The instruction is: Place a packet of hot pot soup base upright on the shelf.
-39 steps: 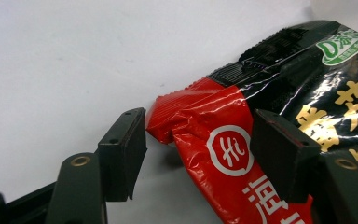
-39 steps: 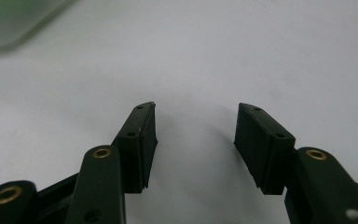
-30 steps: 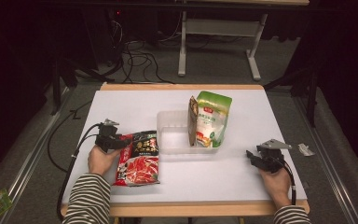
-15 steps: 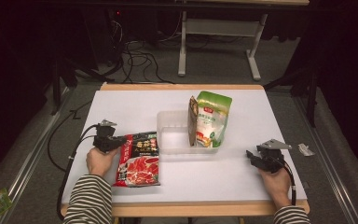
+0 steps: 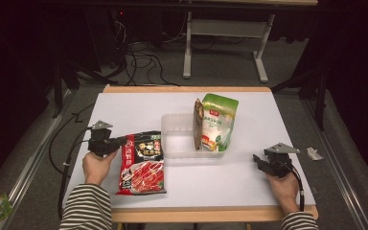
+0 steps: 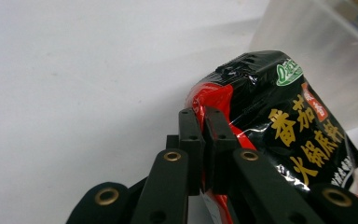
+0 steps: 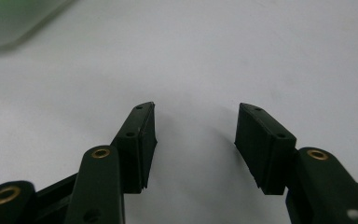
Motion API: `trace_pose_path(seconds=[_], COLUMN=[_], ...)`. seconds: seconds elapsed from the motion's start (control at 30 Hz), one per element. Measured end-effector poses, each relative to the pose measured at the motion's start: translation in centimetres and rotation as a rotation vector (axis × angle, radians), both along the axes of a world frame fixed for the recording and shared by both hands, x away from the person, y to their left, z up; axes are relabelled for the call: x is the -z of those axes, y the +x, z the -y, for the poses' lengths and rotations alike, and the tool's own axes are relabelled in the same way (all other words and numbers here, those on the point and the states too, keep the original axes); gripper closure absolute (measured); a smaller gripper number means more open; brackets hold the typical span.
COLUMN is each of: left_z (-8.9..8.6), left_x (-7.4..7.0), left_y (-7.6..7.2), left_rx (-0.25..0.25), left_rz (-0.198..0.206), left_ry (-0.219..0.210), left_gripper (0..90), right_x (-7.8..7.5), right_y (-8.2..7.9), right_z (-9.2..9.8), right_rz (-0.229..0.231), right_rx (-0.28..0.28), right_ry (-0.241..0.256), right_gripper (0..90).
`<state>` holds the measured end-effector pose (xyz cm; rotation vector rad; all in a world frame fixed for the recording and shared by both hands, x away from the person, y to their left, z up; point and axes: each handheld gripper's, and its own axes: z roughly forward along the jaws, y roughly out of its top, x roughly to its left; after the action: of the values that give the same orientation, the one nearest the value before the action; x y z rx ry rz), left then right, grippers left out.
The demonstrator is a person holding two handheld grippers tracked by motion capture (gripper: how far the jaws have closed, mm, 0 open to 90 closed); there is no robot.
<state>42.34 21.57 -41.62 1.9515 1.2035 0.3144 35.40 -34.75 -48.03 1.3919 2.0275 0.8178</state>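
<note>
My left tool pinches closed the edge of the soft, slippery red-and-black foil sauce pouch; it probably sags. My right tool waits open, empty.

Red-and-black sachet, right of frame: yellow Chinese characters 番茄 and 火锅底料.
Same sachet, upper corner: green oval logo, lettering too small to read.

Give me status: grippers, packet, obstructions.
Left gripper shut on red-black packet's edge. Right gripper open, idle on table. Clear bin beside packet.
</note>
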Motion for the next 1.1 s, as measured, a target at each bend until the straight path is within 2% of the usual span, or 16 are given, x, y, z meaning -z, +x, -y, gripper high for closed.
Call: trace_pose_path(seconds=[0.3, 0.4, 0.57, 0.67, 0.83, 1.1], left_z=[-0.6, -0.7, -0.5, -0.3, 0.7, 1.0], left_x=[-2.8, -3.6, -4.8, -5.7, -7.0, -8.6], left_y=[-2.5, -3.1, -3.9, -4.4, -4.9, -5.6], left_rx=[0.019, 0.028, 0.041, 0.059, 0.086, 0.101], left_rz=[0.062, 0.077, 0.103, 0.121, 0.152, 0.176], left_ry=[-0.035, -0.032, -0.035, -0.052, -0.041, -0.062], left_gripper=[88.8, 88.9, 89.0, 89.0, 89.1, 89.1], right_x=[0.0, 0.0, -0.1, -0.2, -0.2, -0.2], right_y=[0.0, -0.1, -0.3, -0.4, -0.5, -0.6], right_z=[0.0, 0.0, 0.1, 0.2, 0.3, 0.2], right_rz=[-0.003, 0.010, 0.022, 0.036, 0.044, 0.049], right_rx=[-0.001, -0.004, -0.006, -0.008, -0.011, -0.008], right_ry=[0.006, 0.009, 0.023, 0.034, 0.041, 0.045], right_gripper=[48.1, 47.4, 46.3, 46.2, 46.1, 45.7])
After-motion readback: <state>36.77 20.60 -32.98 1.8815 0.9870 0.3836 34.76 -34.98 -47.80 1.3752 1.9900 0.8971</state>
